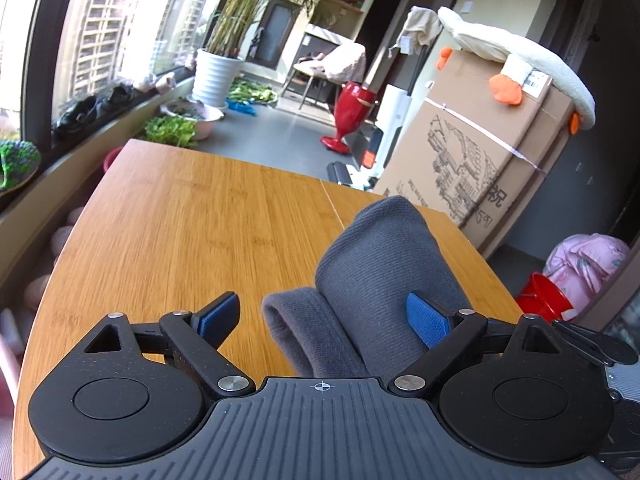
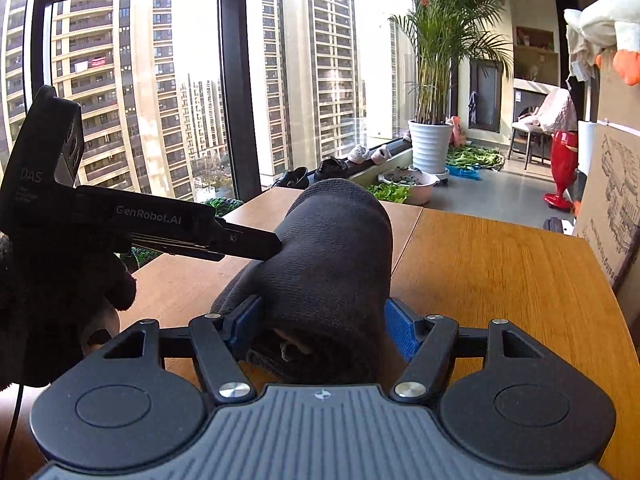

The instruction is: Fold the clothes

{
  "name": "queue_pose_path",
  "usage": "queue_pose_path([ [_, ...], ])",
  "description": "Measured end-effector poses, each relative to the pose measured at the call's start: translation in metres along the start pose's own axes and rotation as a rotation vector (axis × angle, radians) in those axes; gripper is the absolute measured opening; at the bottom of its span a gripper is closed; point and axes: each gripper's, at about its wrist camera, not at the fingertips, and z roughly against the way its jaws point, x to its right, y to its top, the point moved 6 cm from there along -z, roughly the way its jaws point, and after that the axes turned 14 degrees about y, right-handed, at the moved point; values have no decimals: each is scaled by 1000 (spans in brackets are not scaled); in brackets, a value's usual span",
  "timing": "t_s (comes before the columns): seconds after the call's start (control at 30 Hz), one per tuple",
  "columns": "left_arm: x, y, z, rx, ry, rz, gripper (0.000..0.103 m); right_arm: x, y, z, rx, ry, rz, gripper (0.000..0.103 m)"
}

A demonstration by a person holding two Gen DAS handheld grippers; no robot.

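A dark grey knitted garment (image 1: 384,264) lies rolled into a thick bundle on the wooden table (image 1: 192,216). In the left wrist view my left gripper (image 1: 324,316) is open, its blue pads spread wide, with the bundle lying between them and against the right pad (image 1: 428,320). In the right wrist view my right gripper (image 2: 324,328) has its blue pads on either side of the bundle (image 2: 336,256), touching it on both sides. The left gripper's black body (image 2: 160,224) shows in the right wrist view, its tip against the bundle's left side.
A large cardboard box (image 1: 480,152) with a plush goose (image 1: 516,60) on top stands past the table's far right edge. A window sill with shoes (image 1: 92,108) runs along the left. A potted palm (image 1: 216,72), a red vase (image 1: 352,116) and a red bucket (image 1: 540,300) stand on the floor.
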Motion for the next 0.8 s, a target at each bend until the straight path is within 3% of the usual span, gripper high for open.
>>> queue_pose_path([
  [0.1, 3, 4, 9, 48, 20, -26, 93, -13, -2, -12, -47, -26, 83, 66],
  [0.3, 25, 17, 19, 104, -15, -68, 93, -26, -7, -39, -122, -73, 198, 66],
  [0.5, 32, 17, 1, 100, 16, -105, 92, -20, 2, -36, -85, -73, 187, 66],
  [0.67, -4, 14, -12, 51, 26, 46, 92, -16, 3, -26, -24, -59, 85, 73],
  [0.73, -17, 11, -16, 19, 14, 102, 92, -15, -2, -32, -32, -43, 55, 73],
  [0.8, -27, 7, -20, -9, -1, 146, 92, -14, -9, -43, -55, 6, 0, 66],
])
